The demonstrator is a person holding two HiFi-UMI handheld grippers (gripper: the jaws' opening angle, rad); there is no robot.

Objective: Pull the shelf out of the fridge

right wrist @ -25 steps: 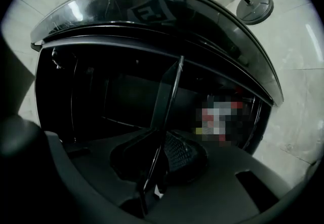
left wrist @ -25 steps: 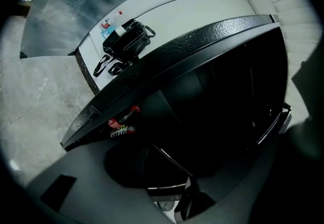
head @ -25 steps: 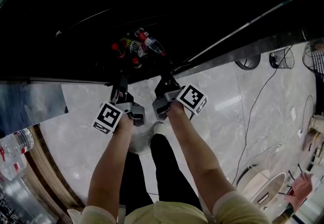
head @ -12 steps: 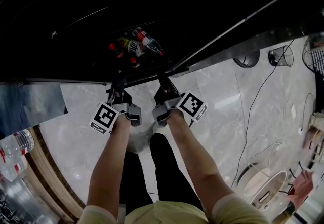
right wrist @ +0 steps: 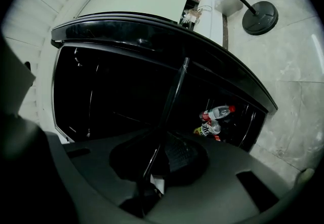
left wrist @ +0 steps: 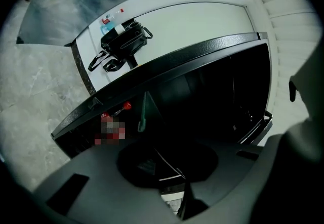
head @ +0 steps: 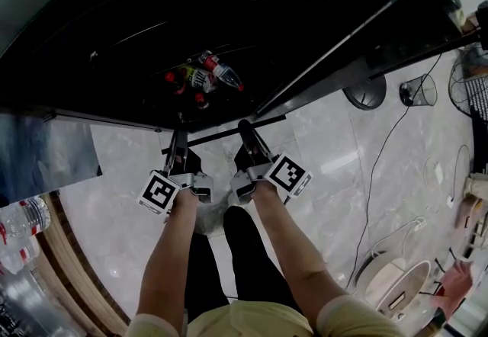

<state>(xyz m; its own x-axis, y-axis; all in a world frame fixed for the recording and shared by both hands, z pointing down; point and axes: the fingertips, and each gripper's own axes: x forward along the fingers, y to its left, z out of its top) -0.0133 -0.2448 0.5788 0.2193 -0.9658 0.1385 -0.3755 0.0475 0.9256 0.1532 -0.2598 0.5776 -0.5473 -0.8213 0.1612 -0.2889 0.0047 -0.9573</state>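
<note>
Head view: the left hand-held gripper (head: 180, 146) has just been closing its jaws on the shelf (head: 216, 136) by its front rail, which juts from the fridge (head: 252, 15) over the floor (head: 122, 175). The right hand-held gripper (head: 245, 129) pinches the same rail alongside. Bottles (head: 203, 78) lie deeper inside.

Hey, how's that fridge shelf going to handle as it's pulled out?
The shelf probably stays stiff: its thin front edge looks straight. The floor shows through behind that edge, so it is likely glass or wire, and fairly fragile.
</note>
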